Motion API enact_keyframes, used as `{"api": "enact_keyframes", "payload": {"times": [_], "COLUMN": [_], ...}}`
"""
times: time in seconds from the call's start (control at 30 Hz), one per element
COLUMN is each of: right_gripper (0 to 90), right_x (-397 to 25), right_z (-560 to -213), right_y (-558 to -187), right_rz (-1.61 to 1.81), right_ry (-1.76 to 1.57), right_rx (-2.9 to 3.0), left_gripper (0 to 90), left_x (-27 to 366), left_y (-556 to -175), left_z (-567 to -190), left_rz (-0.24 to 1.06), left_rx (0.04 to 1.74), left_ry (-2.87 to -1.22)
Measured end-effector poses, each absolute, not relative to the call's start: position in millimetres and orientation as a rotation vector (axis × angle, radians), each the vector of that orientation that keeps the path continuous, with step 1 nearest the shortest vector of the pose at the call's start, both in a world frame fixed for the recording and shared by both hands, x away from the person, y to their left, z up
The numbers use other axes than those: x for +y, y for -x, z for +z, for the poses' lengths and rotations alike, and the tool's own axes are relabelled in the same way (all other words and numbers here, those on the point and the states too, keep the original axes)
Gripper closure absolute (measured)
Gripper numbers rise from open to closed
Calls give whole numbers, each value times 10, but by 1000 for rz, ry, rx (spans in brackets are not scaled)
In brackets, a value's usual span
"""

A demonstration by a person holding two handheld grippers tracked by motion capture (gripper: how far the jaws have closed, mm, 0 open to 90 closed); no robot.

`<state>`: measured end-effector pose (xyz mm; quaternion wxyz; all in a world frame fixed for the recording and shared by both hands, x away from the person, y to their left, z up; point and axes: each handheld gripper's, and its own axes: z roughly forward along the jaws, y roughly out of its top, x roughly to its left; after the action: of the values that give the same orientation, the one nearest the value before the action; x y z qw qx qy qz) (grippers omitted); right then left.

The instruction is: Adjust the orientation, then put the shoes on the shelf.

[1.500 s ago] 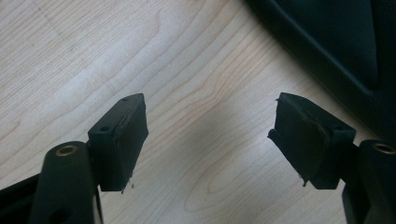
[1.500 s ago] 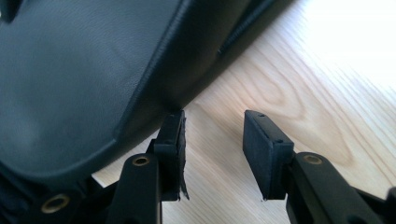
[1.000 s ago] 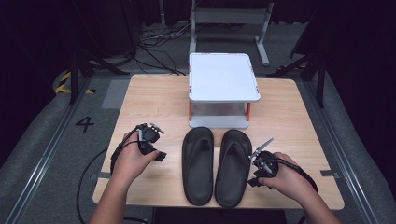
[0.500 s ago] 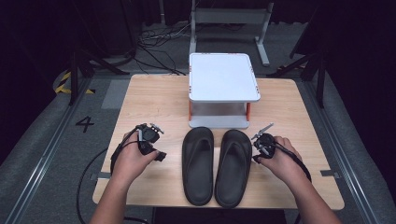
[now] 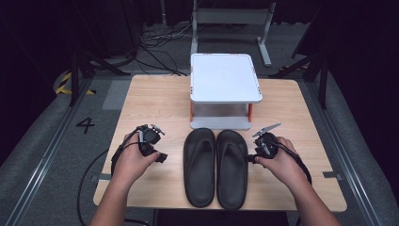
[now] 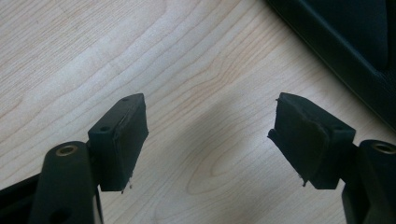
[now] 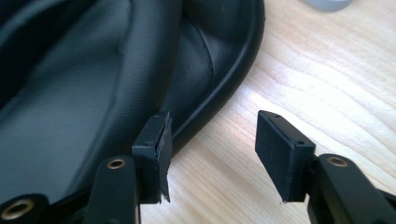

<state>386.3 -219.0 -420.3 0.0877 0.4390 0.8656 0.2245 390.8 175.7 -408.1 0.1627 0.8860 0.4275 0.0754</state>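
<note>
Two black slippers lie side by side at the table's front middle, a left one (image 5: 200, 165) and a right one (image 5: 232, 167), toes toward the shelf. My right gripper (image 5: 253, 157) is open at the right slipper's outer edge (image 7: 219, 88); one jaw sits over the slipper's rim, the other over bare wood. My left gripper (image 5: 160, 157) is open above the wood, a little left of the left slipper, whose edge (image 6: 345, 37) crosses the top right corner of the left gripper view. Nothing is between either pair of jaws.
A white two-tier shelf (image 5: 225, 77) with orange posts stands at the table's back middle, just beyond the slippers' toes. The wooden table (image 5: 150, 103) has bare room on both sides. Cables and metal stands lie on the dark floor behind.
My right gripper has moved forward along the right slipper's outer side, from near its middle toward the toe end. The left gripper has stayed still.
</note>
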Motion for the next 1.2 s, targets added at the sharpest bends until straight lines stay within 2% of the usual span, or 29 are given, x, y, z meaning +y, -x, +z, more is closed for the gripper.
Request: {"api": "enact_keyframes", "payload": {"times": [0.27, 0.47, 0.77, 1.2], "right_gripper": [483, 422, 415, 352], "right_x": [-2039, -1825, -1481, -1202], "right_z": [-3955, -3871, -3963, -4103], "right_y": [-3687, -3537, -3509, -3526], "right_rz": [762, 792, 753, 729], "right_ry": [-1242, -1275, -1241, -1332], "right_rx": [2575, 2576, 2613, 2636], "left_gripper": [269, 268, 269, 268], "left_x": [1763, 1746, 1811, 1865], "left_y": [-3946, -3948, -3885, -3867], "left_z": [-4075, -4079, -4075, -4096], "left_rz": [216, 220, 222, 224], "left_rx": [1227, 1217, 1239, 1250], "left_ry": [-2525, -2534, -2522, -2522]}}
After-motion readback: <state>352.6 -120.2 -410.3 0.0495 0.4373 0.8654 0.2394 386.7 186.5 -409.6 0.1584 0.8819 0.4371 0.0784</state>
